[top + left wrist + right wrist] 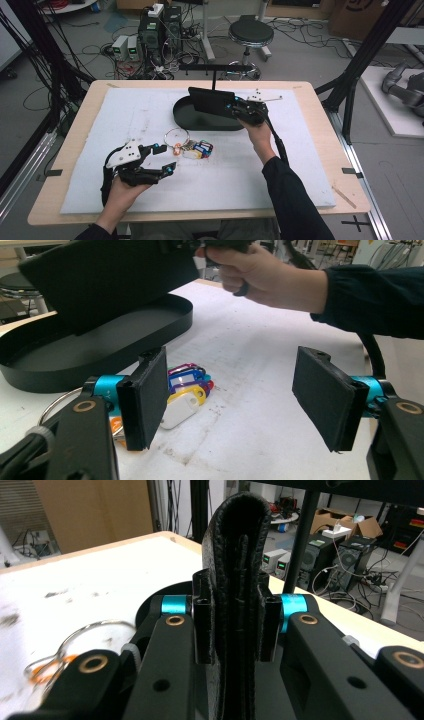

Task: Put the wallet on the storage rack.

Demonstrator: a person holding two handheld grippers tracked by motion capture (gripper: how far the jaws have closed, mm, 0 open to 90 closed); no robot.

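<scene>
A black leather wallet [211, 101] hangs on edge over a black oval tray [200, 122] at the back of the mat. My right gripper [240, 109] is shut on it; in the right gripper view the folded wallet [239, 555] stands upright, pinched between the jaws of that gripper [235, 630]. A bunch of coloured key tags [197, 149] on a wire ring [176, 135] lies in front of the tray. My left gripper [167, 158] is open just left of the tags, nothing between its pads. In the left gripper view the tags [187, 385] lie beyond the left pad [145, 395].
A white foam mat [280, 170] covers the wooden table [80, 130]. A thin black post [214, 75] rises behind the tray. Off the table stand a stool [250, 32] and computers with cables [160, 30]; a grey robot arm [405, 90] lies at the right.
</scene>
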